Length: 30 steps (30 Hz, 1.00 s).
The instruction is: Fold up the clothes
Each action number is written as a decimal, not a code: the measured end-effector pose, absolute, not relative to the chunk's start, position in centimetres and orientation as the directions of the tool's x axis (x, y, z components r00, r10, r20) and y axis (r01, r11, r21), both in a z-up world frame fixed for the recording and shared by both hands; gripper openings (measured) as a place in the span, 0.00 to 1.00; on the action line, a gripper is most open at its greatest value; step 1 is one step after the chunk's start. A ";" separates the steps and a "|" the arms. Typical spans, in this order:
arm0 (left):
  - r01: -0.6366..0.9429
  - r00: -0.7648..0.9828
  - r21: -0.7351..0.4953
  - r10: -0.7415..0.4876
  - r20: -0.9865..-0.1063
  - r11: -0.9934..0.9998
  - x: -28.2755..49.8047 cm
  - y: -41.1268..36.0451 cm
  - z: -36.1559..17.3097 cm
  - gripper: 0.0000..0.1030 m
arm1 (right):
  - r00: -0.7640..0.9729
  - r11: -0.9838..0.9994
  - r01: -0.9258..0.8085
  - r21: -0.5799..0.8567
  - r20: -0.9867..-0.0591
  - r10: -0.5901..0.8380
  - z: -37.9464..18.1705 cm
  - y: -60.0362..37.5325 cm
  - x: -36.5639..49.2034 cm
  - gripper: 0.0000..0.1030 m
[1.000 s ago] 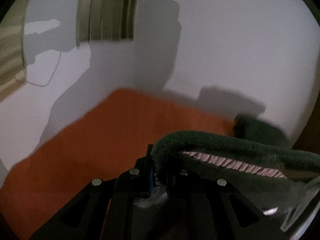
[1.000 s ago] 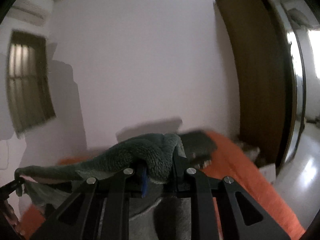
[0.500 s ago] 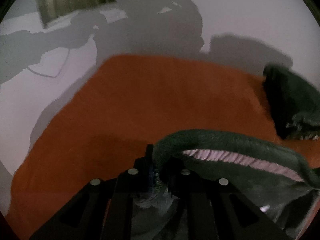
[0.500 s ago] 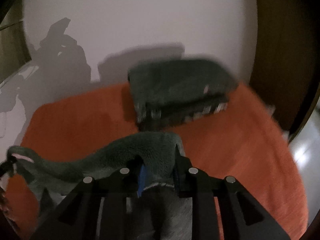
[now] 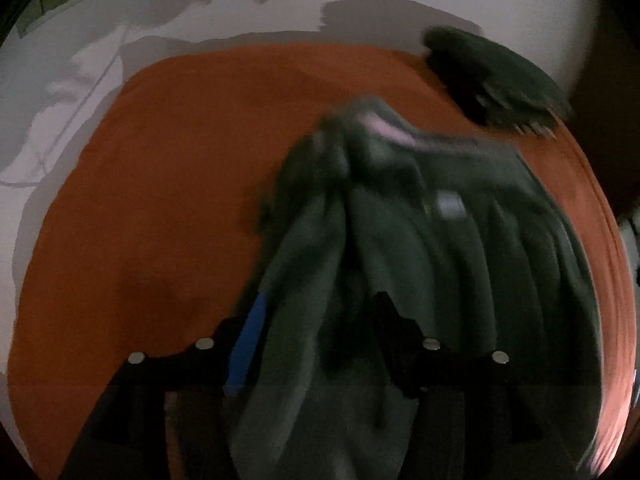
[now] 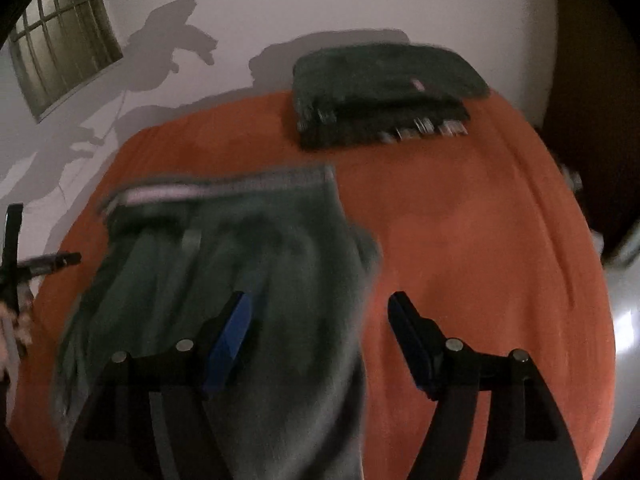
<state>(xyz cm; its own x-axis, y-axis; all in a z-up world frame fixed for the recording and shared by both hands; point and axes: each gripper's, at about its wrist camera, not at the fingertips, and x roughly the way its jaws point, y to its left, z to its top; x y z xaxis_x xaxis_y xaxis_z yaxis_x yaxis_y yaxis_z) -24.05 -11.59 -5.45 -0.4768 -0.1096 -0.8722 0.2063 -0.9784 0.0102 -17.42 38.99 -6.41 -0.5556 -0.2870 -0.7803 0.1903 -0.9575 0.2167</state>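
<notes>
Orange bedcover (image 6: 460, 220) carries a folded stack (image 6: 380, 92) far right; both claws, left (image 5: 316, 344) and right (image 6: 320, 336), have just been opening, pads clear of the blurred green towel (image 6: 240, 248).

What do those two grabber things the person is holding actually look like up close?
Both look alike. The right tool has two matte black angular fingers that widen into a flat black frame, with small round silver fasteners along the top. The inner face of each finger carries a bright blue pad. The left tool shows the same black frame, silver fasteners and one blue pad. No cables or markings are visible.
</notes>
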 end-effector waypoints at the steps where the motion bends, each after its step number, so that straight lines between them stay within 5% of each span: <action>1: 0.199 -0.469 0.015 -0.109 -0.876 -0.980 -22.1 -11.6 -5.6 0.57 | -0.531 -0.959 0.159 0.233 -0.799 -0.282 -7.6 40.1 -15.1 0.69; 15: 0.235 -0.264 0.017 -0.081 -0.961 -0.972 -2.4 -12.4 -10.7 0.58 | -0.305 -0.891 -0.104 0.441 -0.867 -0.394 -15.9 44.5 3.0 0.69; 28: 0.382 -0.231 -0.181 0.096 -0.968 -0.906 -0.5 -14.0 -13.9 0.61 | -0.284 -0.860 -0.185 0.475 -0.864 -0.416 -18.2 44.6 3.4 0.69; 29: 0.392 -0.225 -0.187 0.104 -0.969 -0.901 -0.5 -13.9 -14.2 0.61 | -0.291 -0.857 -0.186 0.480 -0.860 -0.418 -18.4 44.7 3.3 0.62; 30: 0.393 -0.223 -0.185 0.102 -0.969 -0.901 -0.5 -13.6 -14.6 0.61 | -0.301 -0.855 -0.188 0.483 -0.857 -0.418 -18.5 44.8 3.2 0.44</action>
<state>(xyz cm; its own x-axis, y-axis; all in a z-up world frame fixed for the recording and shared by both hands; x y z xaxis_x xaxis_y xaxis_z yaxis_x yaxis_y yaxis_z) -0.47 -13.65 -14.59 -0.2234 0.1015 -0.9694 0.3925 -0.9010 -0.1848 3.19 44.79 -18.52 -0.3011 -0.4183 -0.8570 -0.1883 -0.8549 0.4834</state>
